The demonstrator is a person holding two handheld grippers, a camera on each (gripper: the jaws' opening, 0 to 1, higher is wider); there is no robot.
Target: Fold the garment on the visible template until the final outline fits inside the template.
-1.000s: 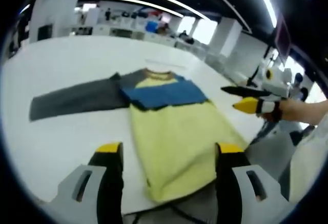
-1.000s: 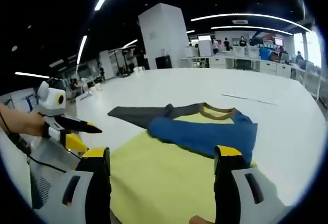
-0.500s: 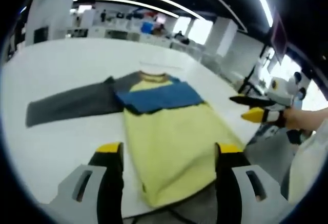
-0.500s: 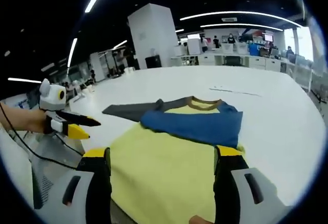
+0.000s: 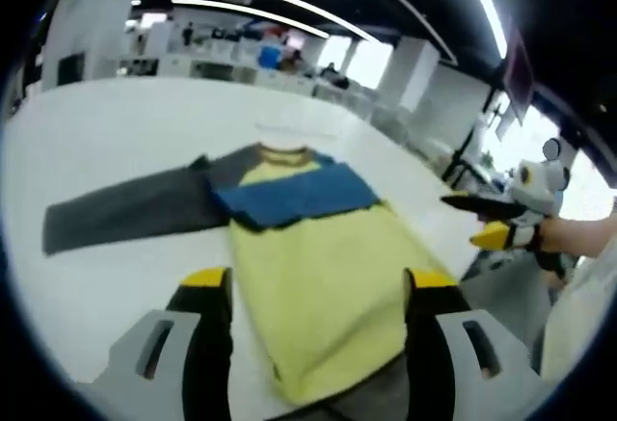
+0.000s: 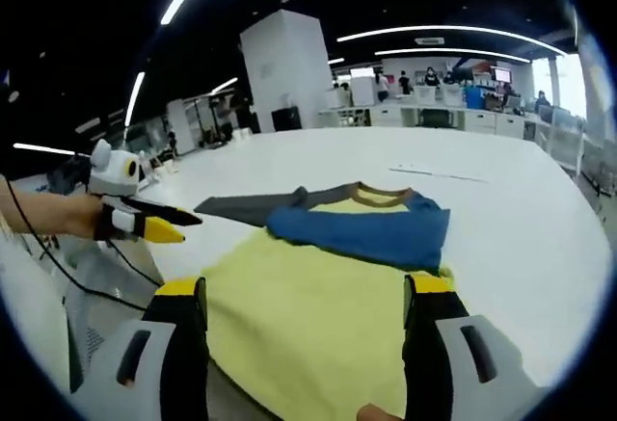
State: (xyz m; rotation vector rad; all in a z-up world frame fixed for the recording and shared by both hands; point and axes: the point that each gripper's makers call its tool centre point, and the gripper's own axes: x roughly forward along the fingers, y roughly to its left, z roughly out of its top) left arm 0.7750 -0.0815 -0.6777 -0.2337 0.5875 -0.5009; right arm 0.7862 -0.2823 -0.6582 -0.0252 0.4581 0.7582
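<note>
A long-sleeved garment lies flat on the white table [image 5: 116,132]. Its yellow body [image 5: 323,281] reaches the near edge, a blue sleeve [image 5: 294,195] is folded across the chest, and a grey sleeve [image 5: 125,214] stretches out sideways. My left gripper [image 5: 320,291] hovers open and empty above the yellow hem. My right gripper [image 6: 306,291] is also open and empty over the yellow body [image 6: 318,310], with the blue sleeve [image 6: 371,233], grey sleeve [image 6: 251,207] and brown collar [image 6: 378,190] beyond. Each gripper appears in the other's view, off the table's edge: the right gripper [image 5: 496,221], the left gripper [image 6: 145,223].
A faint thin line [image 6: 434,173] marks the table beyond the collar. A cable [image 6: 67,281] hangs from the hand holding the left gripper. A white pillar [image 6: 284,69] and rows of desks [image 6: 453,118] with people stand far behind the table.
The garment lies as before. Both hands have drifted a little: the right gripper sits further right in the left gripper view, and the left gripper sits slightly higher in the right gripper view.
</note>
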